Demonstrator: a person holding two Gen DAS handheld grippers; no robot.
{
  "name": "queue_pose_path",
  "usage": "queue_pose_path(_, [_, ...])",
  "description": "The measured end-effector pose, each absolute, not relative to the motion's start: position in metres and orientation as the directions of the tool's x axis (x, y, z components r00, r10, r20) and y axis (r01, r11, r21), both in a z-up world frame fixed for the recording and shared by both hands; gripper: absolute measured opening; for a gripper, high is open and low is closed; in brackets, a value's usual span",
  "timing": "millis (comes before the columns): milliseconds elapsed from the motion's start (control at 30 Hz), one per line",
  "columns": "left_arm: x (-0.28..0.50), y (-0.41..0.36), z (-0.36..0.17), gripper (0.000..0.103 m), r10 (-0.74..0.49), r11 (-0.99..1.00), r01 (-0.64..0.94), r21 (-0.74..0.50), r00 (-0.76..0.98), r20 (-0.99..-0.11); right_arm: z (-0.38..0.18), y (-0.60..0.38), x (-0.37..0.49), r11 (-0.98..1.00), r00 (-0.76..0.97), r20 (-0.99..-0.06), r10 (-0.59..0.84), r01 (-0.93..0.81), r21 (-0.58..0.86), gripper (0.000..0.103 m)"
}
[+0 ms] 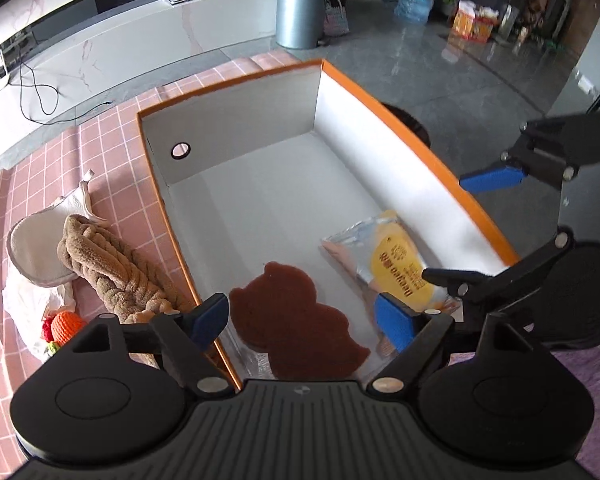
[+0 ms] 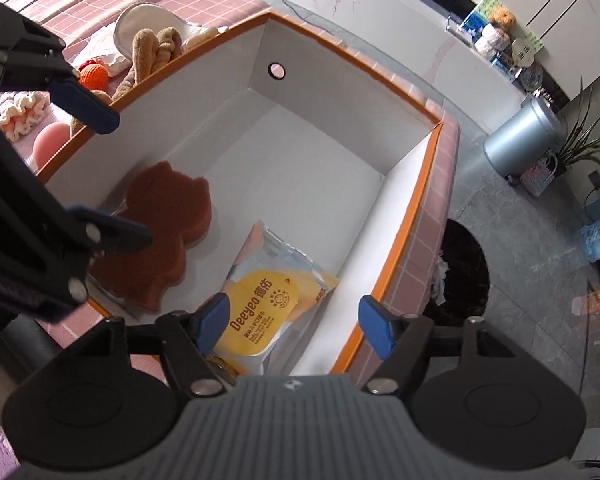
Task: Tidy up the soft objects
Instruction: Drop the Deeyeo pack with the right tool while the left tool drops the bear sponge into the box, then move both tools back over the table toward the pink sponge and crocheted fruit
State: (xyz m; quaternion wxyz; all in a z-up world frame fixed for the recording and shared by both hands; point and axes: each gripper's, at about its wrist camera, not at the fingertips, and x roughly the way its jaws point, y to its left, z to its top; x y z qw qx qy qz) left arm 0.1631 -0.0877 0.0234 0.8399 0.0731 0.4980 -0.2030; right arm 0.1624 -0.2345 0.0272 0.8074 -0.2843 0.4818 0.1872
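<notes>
An orange-edged box (image 1: 380, 92) on the pink-checked bench (image 1: 112, 148) holds 2 soft items: a brown bear-shaped sponge (image 1: 296, 320), light and compressible, best pinched across its narrow waist, and a slick, crinkly Deeyeo wipes pack (image 2: 268, 308), best taken across its width. The left gripper (image 1: 304, 318) hangs wide open above the sponge and the right gripper (image 2: 296, 320) open above the pack, both empty.

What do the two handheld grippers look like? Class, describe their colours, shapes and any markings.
Both the left gripper and the right gripper have matte black bodies with a ribbed central plate, rounded disc-like lobes on each side and silver rivets at the linkage joints. Each finger ends in a blue pad. A small round emblem sits on the ribbed plate. No cables or sleeves show.
</notes>
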Motion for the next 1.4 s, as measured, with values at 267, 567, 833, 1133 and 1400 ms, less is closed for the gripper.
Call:
queue_pose_path(267, [0.155, -0.058, 0.048, 0.090, -0.394, 0.888, 0.414, -0.202, 0.455, -0.799, 0.053, -0.242, 0.152, 0.821, 0.495, -0.867, 0.055, -0.516, -0.242, 0.071])
queue_pose_path(567, [0.130, -0.017, 0.070, 0.072, -0.387, 0.912, 0.358, -0.203, 0.581, -0.716, 0.071, -0.225, 0.135, 0.899, 0.514, -0.829, 0.220, -0.437, -0.033, 0.057])
queue_pose_path(833, [0.094, 0.041, 0.085, 0.066, -0.388, 0.920, 0.342, -0.193, 0.719, -0.576, 0.080, -0.179, 0.095, 0.926, 0.680, -0.657, 0.326, -0.370, 0.076, 0.057])
queue_pose_path(1133, [0.080, 0.114, 0.040, 0.065, -0.244, 0.963, 0.101, -0.250, 0.724, -0.645, 0.048, -0.089, 0.067, 0.899, 0.699, -0.596, 0.394, -0.427, 0.093, 0.057])
queue_pose_path(1400, [0.068, 0.146, -0.003, 0.065, -0.158, 0.983, 0.048, -0.177, 0.711, -0.685, 0.002, -0.040, 0.078, 0.878, 0.653, -0.662, 0.367, -0.479, 0.014, 0.057])
